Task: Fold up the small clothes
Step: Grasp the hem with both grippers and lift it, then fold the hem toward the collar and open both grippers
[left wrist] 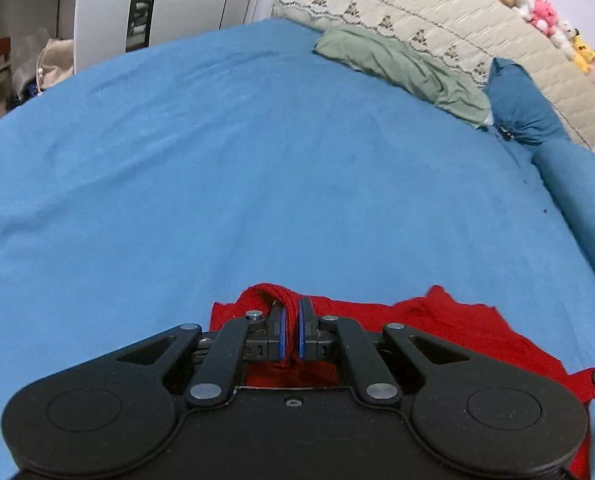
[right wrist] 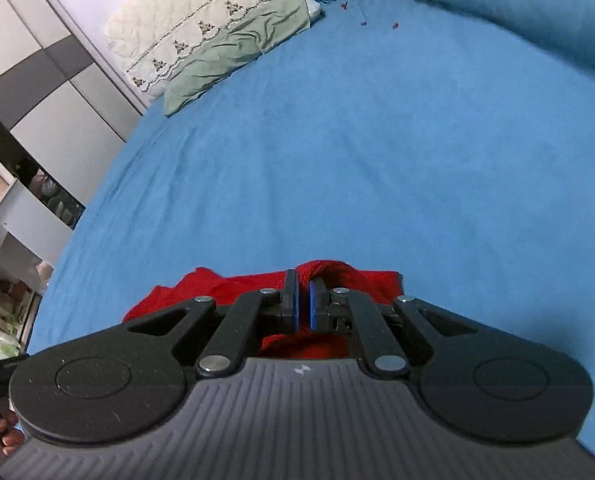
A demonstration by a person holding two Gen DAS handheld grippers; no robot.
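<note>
Two hand-held grippers (left wrist: 292,320) (right wrist: 303,300) pinching red garment (left wrist: 437,320)

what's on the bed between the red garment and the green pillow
Nothing: in both wrist views only bare blue sheet stretches from the red garment to the green pillow.

Blue sheet (left wrist: 257,160) lies open ahead; green pillow (left wrist: 409,68) and blue bolster (left wrist: 577,192) block its far edge

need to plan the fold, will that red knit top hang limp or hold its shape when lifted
Probably limp: the red top bunches into a soft loop where the left claw pinches it. Likely light, since the right claw holds it by a small pinch. The knit looks grippy, so slipping seems unlikely.
</note>
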